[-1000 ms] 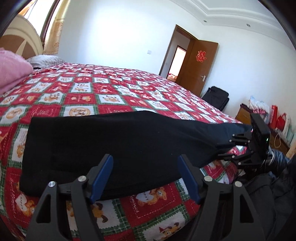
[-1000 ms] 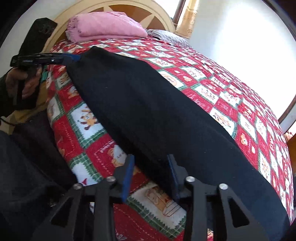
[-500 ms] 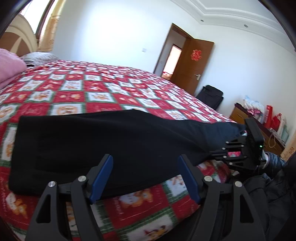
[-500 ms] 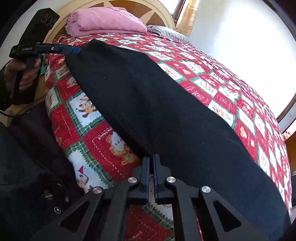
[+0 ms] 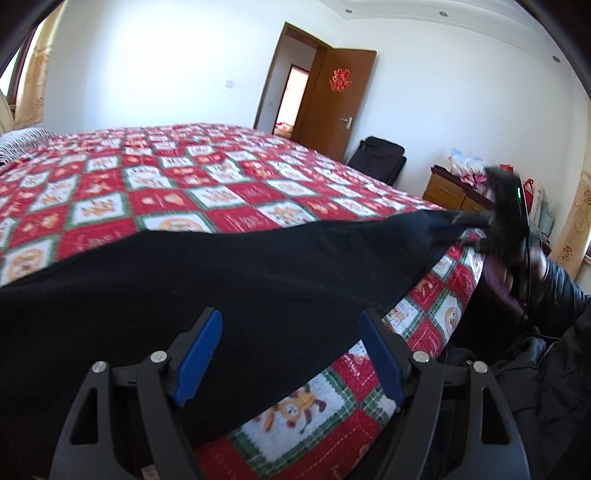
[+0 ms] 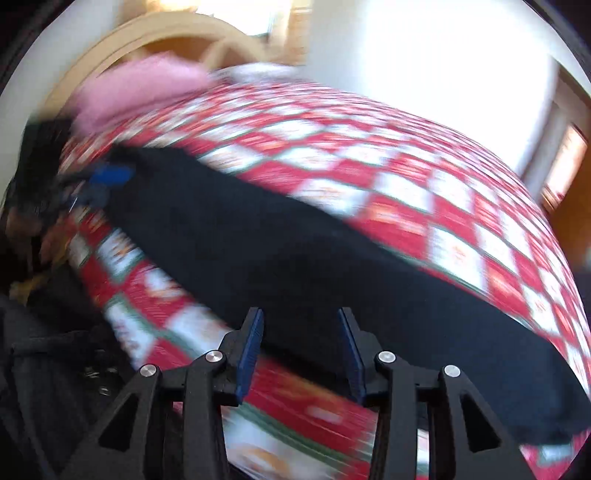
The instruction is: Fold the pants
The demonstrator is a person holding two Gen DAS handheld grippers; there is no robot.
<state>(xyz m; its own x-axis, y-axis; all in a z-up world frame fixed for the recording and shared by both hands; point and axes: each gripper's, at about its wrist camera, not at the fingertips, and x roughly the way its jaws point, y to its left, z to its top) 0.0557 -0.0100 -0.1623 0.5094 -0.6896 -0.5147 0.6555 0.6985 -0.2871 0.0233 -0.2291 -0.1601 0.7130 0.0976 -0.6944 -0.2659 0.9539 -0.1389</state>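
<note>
Black pants lie stretched out along the near edge of a red, white and green patterned bedspread. My left gripper hovers over their near hem, its jaws wide and still opening, with cloth below the blue pads but not pinched. The right gripper shows blurred at the far leg end. In the right wrist view the pants run across the frame, and my right gripper is opening at their near edge, its pads pressing on nothing. The left gripper appears at the waist end.
A pink folded blanket lies by the wooden headboard. Beyond the bed are an open brown door, a black suitcase and a wooden cabinet. The person's dark clothing is close to the bed's edge.
The right gripper shut half a second ago and has opened again, swinging quickly so its view blurs. The left gripper slid right along the bed, and the pink blanket left its view.
</note>
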